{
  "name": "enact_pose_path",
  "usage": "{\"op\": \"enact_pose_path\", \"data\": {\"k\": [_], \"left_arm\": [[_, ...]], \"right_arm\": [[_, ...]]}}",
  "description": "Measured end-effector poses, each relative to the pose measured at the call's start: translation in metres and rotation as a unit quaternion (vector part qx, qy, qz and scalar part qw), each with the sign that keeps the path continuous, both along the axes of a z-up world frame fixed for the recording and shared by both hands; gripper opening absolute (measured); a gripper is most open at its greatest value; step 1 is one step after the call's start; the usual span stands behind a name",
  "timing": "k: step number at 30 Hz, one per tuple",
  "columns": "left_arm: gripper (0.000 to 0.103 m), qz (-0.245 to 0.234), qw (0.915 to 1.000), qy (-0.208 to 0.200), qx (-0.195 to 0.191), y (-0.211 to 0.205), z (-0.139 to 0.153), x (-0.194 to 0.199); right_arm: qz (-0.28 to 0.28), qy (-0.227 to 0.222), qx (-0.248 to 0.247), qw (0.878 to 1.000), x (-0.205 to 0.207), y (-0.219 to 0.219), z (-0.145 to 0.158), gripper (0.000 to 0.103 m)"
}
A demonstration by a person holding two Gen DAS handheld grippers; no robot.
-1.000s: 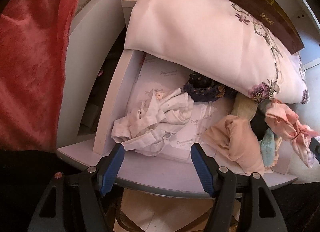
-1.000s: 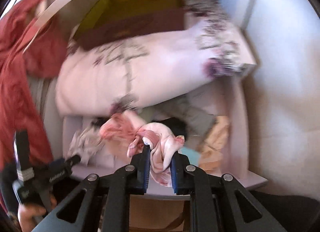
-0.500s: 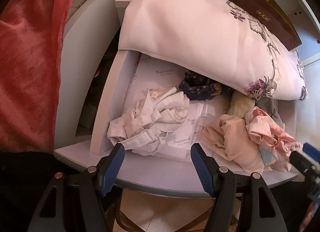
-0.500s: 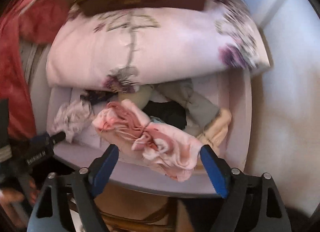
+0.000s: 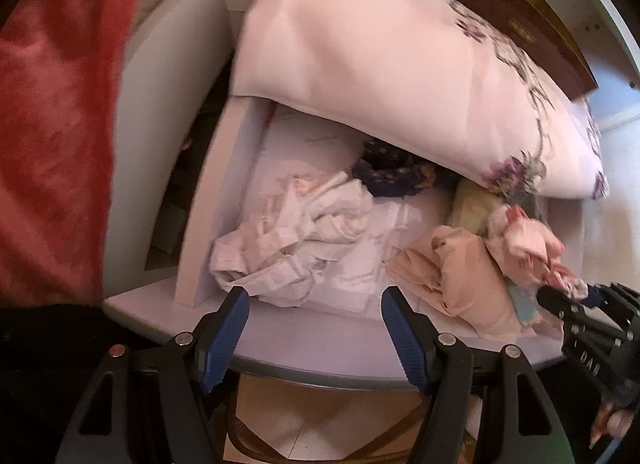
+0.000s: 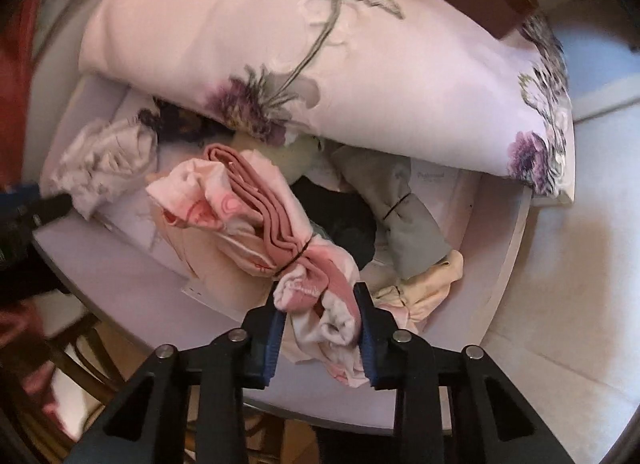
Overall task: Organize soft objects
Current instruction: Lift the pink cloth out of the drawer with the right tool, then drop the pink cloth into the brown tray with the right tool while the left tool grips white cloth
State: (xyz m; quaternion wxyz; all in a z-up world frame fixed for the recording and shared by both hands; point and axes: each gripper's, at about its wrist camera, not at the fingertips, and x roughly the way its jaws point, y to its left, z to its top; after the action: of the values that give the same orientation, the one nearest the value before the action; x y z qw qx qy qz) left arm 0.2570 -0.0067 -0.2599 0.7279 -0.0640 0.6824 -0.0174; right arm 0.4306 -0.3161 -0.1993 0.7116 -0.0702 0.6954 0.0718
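Note:
A white drawer (image 5: 168, 316) holds several soft cloth items. A crumpled white garment (image 5: 296, 240) lies at its left, just beyond my left gripper (image 5: 316, 328), which is open and empty at the drawer's front edge. A pink bundle tied with a black band (image 6: 264, 216) lies in the middle; it also shows in the left wrist view (image 5: 528, 248). My right gripper (image 6: 320, 316) has its jaws on either side of the bundle's near end, touching it. A peach garment (image 5: 460, 276), a grey roll (image 6: 404, 216) and a cream piece (image 6: 432, 284) lie around it.
A large floral pillow (image 6: 320, 48) overhangs the back of the drawer, with a brown box (image 5: 520, 16) on top. A dark patterned cloth (image 5: 392, 176) sits under the pillow. A red fabric (image 5: 52, 124) hangs at left. A white wall (image 6: 580, 264) is at right.
The right gripper let go of the pink bundle in the drawer, opened wide, then came forward and narrowed around the bundle's near end. The left gripper stayed open and barely moved.

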Motion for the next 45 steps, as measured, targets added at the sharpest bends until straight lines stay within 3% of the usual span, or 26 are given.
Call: {"op": "enact_pose_path", "data": {"k": [4,9,12,17,22,26,30,32,34,37,42,45], "left_arm": [[0.070,-0.066,0.9978,0.005,0.005,-0.017,-0.001,0.010],[0.070,-0.149,0.9875,0.010,0.052,-0.039,-0.011,0.021],[0.070,-0.162,0.9840,0.016,0.072,-0.042,-0.019,0.027],[0.070,-0.181,0.9810,0.017,0.069,-0.045,-0.027,0.038],[0.070,-0.239,0.9655,0.018,0.102,-0.061,-0.040,0.043],[0.070,-0.243,0.9616,0.022,0.126,-0.062,-0.049,0.044],[0.070,-0.259,0.9520,0.030,0.160,-0.066,-0.060,0.037],[0.066,-0.257,0.9503,0.030,0.173,-0.068,-0.063,0.033],[0.053,-0.255,0.9475,0.023,0.191,-0.069,-0.063,0.032],[0.048,-0.242,0.9534,0.024,0.178,-0.063,-0.062,0.030],[0.039,-0.235,0.9596,0.026,0.153,-0.046,-0.054,0.027],[0.035,-0.229,0.9637,0.028,0.136,-0.034,-0.048,0.031]], "right_arm": [[-0.051,0.012,0.034,0.998,0.007,-0.014,-0.004,0.033],[-0.071,0.016,0.050,0.996,0.011,-0.018,-0.001,0.033],[-0.075,0.016,0.052,0.996,0.014,-0.020,-0.005,0.033],[-0.076,0.014,0.054,0.996,0.011,-0.021,0.000,0.033],[-0.081,0.014,0.057,0.995,0.007,-0.026,0.004,0.033],[-0.080,0.011,0.054,0.995,0.008,-0.025,0.004,0.033],[-0.069,0.002,0.054,0.996,0.003,-0.020,0.012,0.031],[-0.067,-0.006,0.066,0.996,-0.003,-0.020,0.021,0.028],[-0.071,-0.017,0.086,0.994,-0.008,-0.023,0.032,0.028],[-0.087,-0.043,0.134,0.986,-0.012,-0.030,0.053,0.028],[-0.139,-0.097,0.233,0.958,-0.005,-0.048,0.094,0.028],[-0.160,-0.141,0.239,0.947,0.012,-0.055,0.124,0.028]]}}
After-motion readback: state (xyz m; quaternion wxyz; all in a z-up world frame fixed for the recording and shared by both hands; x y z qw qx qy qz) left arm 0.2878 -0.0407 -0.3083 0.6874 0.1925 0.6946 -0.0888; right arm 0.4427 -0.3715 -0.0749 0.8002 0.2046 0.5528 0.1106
